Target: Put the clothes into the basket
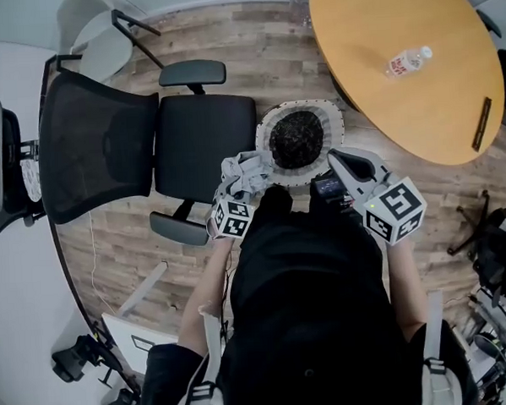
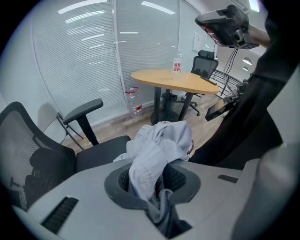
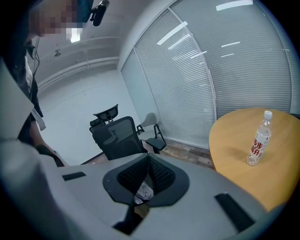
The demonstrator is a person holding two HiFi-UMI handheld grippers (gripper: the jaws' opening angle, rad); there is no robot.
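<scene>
Left gripper (image 2: pixel 149 182) jaws clamp garment (image 2: pixel 159 140); right gripper (image 3: pixel 146 177) closed.

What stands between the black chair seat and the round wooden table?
A basket stands on the floor between chair and table; the head view shows it.

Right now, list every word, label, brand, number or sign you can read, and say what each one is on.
Nothing is clear enough to quote.
Label of the bottle on the table: red print, too blurred to read.
Label of the bottle on the floor: red, too small to read.
Marker cubes: black-and-white square patterns only, no words or numbers.
</scene>
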